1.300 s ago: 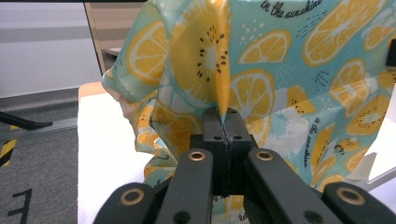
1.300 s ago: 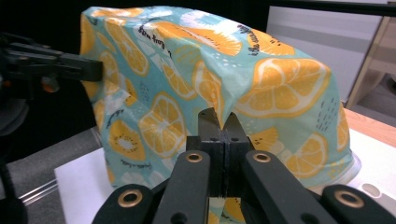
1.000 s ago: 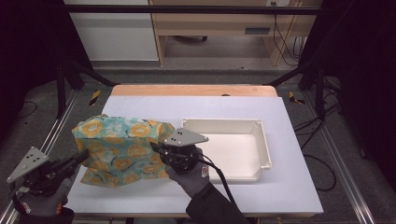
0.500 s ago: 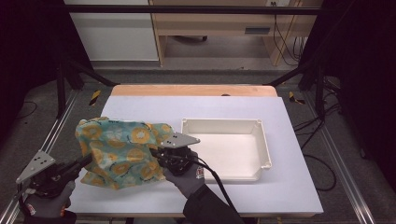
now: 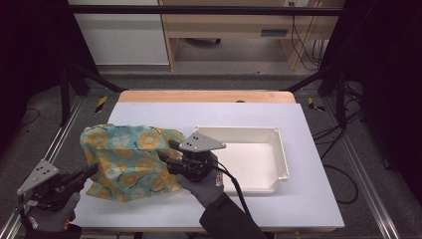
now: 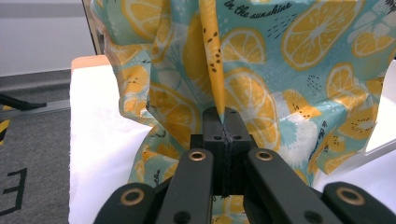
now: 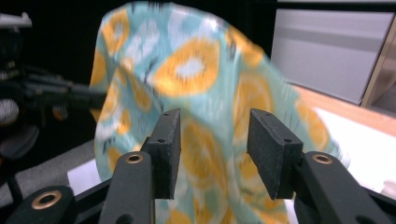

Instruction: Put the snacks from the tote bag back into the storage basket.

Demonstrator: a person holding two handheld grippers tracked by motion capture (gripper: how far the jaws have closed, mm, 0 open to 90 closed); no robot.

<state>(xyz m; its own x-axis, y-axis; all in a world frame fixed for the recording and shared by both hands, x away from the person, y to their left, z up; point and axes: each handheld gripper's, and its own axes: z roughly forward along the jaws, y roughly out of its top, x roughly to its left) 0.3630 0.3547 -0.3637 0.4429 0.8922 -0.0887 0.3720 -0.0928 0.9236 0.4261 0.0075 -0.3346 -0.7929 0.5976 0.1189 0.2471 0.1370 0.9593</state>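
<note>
A teal cloth [image 5: 129, 162] printed with orange citrus slices stands bunched up on the white table top, left of centre. My left gripper [image 5: 92, 172] is at its lower left edge. In the left gripper view its jaws [image 6: 223, 123] are shut on a raised fold of the cloth [image 6: 261, 70]. My right gripper [image 5: 168, 152] is at the cloth's right edge and points left. Its jaws [image 7: 214, 149] have just been opening and stand apart. The blurred cloth [image 7: 196, 70] hangs just beyond them, and the pads do not press on it.
A shallow white tray [image 5: 283, 159] lies right of the right hand, with nothing in it. The white table top [image 5: 298, 209] has a wooden strip [image 5: 209, 96] along its far edge. Dark frame posts stand at both sides, and the left gripper [image 7: 60, 95] shows far off in the right gripper view.
The right gripper's jaws, shut at the cloth's right edge before, have parted and let the cloth go. The left gripper keeps its hold on the cloth's left side.
</note>
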